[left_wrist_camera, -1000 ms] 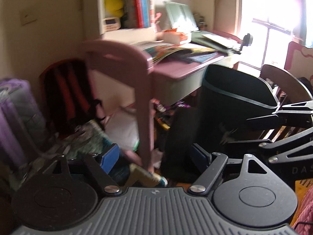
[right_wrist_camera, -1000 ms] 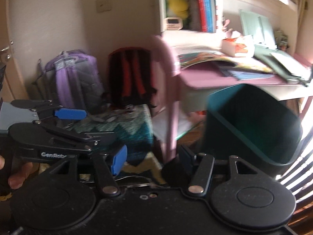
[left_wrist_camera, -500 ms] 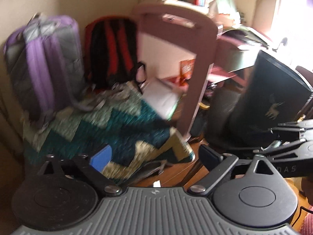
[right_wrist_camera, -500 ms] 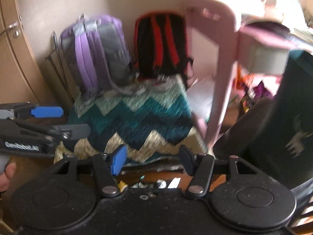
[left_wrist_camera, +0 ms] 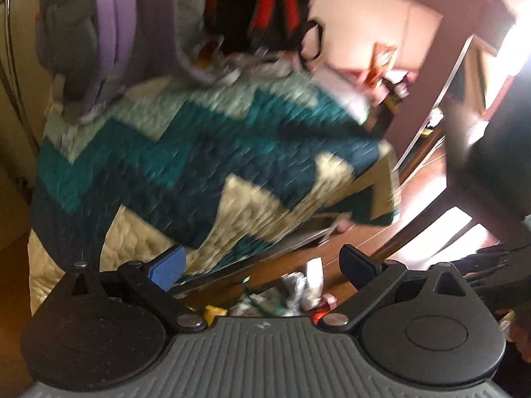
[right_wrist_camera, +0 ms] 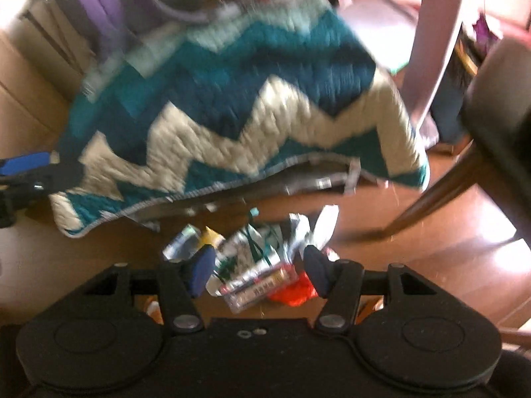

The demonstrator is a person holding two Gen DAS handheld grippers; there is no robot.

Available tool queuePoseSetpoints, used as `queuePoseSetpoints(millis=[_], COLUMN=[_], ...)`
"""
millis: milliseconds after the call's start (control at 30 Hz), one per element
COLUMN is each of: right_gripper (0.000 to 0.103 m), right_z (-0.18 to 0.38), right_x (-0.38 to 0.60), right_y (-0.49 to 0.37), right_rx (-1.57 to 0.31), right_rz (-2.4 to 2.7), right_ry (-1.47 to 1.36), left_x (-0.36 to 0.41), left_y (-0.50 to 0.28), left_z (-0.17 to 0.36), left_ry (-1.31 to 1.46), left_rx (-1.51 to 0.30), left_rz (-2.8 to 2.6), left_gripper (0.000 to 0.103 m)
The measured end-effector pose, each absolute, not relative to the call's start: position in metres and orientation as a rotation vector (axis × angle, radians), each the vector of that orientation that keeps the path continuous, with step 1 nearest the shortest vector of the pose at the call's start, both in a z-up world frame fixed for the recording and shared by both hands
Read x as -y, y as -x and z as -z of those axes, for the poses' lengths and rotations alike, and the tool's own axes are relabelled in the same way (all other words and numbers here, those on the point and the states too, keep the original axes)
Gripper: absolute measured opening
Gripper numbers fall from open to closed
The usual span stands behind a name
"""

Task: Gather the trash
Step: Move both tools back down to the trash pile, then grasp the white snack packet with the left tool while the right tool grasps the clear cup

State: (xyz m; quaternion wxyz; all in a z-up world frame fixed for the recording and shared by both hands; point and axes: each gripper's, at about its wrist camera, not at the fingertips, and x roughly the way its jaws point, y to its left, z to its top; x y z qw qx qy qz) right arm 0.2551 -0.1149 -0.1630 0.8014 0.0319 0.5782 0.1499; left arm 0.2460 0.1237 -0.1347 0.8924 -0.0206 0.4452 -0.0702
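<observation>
A pile of trash (right_wrist_camera: 255, 258) lies on the wooden floor just in front of a zigzag quilt: crumpled silver and white wrappers, a clear packet and a red scrap. My right gripper (right_wrist_camera: 259, 267) hangs open right above the pile, and the wrappers show between its fingers, untouched as far as I can tell. In the left wrist view the same trash (left_wrist_camera: 285, 293) peeks out over the gripper body, below my left gripper (left_wrist_camera: 261, 265), which stands wide open and holds nothing. The left gripper's blue fingertip (right_wrist_camera: 23, 162) shows at the left edge of the right wrist view.
A teal, blue and cream quilt (left_wrist_camera: 199, 152) covers a low bundle behind the trash. A purple backpack (left_wrist_camera: 109, 33) and a red and black one (left_wrist_camera: 265, 6) lean against the wall. A pink desk leg (right_wrist_camera: 434, 49) and a dark chair (right_wrist_camera: 491, 106) stand at the right.
Both grippers have dropped and tipped downward from the desk and dark bin toward the floor. The quilt now fills the views and the trash pile has come into sight. The left jaws have widened.
</observation>
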Motion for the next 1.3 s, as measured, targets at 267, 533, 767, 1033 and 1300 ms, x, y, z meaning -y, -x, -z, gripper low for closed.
queuePoseSetpoints(millis=[267,533,767,1033,1300], right_gripper=[0.059,0.059,0.059,0.059,0.059], right_z=[0.274,0.377,0.455,0.502,0.527], right_x=[0.093,0.094,0.077,0.082,0.083], right_y=[-0.281,-0.301,-0.299,-0.296,-0.301], right_rx=[-1.403,-1.575,-1.708,-1.751,-1.733], right_rz=[-0.267,-0.179,-0.104,-0.040,0.064], right_ry=[-0.079,-0.333,-0.367,-0.503,-0.586], left_x=[-0.149,-0.186,-0.212,-0.220,-0.220], left_y=[-0.272,-0.282,-0.276,-0.283,-0.289], left_z=[0.230,0.320,0.390,0.453,0.485], left_ry=[-0.072,-0.110,-0.113,-0.128,-0.119], left_rx=[-1.020,-1.155,-1.254,-1.326,-1.358], left_rz=[0.131,0.103,0.082,0.060,0.067], left_gripper=[0.099,0.099,0.099,0.099,0.099])
